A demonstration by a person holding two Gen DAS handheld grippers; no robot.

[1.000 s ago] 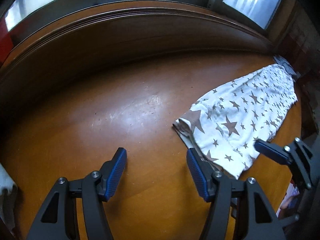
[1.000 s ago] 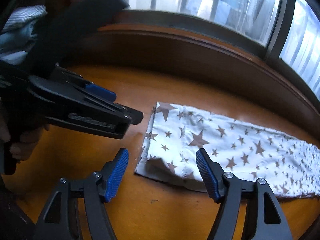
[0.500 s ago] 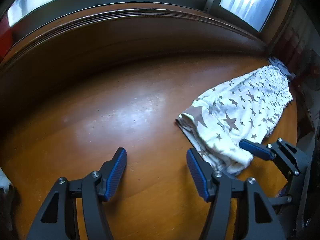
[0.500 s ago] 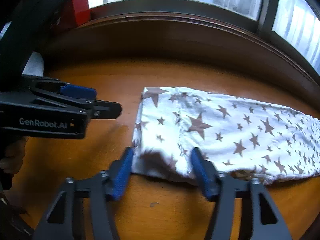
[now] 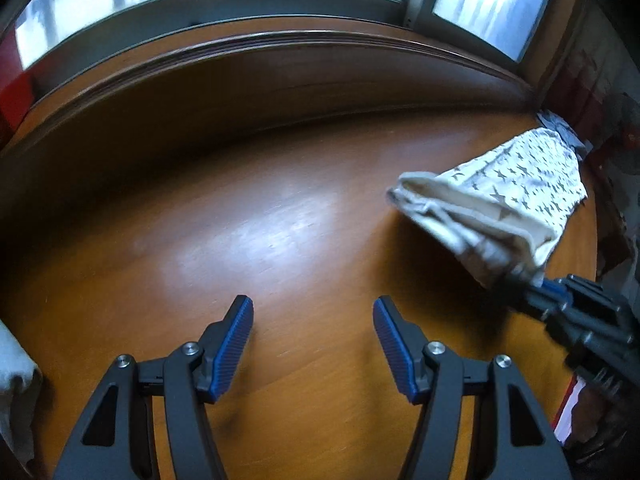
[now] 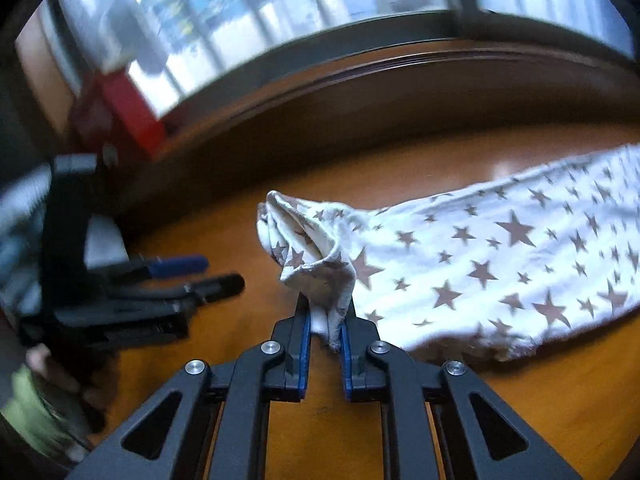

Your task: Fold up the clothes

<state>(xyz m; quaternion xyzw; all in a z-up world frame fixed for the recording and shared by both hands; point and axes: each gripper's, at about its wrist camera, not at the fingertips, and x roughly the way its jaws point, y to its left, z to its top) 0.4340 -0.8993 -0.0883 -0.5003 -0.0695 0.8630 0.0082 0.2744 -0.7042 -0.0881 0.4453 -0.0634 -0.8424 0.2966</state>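
A white garment with brown stars (image 6: 500,264) lies stretched out to the right on the brown wooden table (image 5: 240,220). My right gripper (image 6: 326,320) is closing its jaws on the garment's bunched left end, and the blue pads pinch the cloth. That end is raised off the table and folds over. In the left wrist view the same garment (image 5: 516,188) hangs up from the right gripper (image 5: 536,284) at the right side. My left gripper (image 5: 312,320) stands open over bare wood, well left of the cloth, with nothing between its fingers. It also shows as the left gripper (image 6: 200,272) in the right wrist view.
A raised wooden ledge (image 5: 280,52) and windows run along the table's far side. A red object (image 6: 124,108) stands at the far left. Pale cloth (image 5: 12,380) lies at the left edge. The table's right edge (image 5: 594,240) is just past the garment. A hand in a green sleeve (image 6: 24,400) holds the left gripper.
My right gripper has closed from wide open onto the garment's left end, rolled, and lifted that end off the table. The left gripper has drifted slightly away from the cloth, still open.
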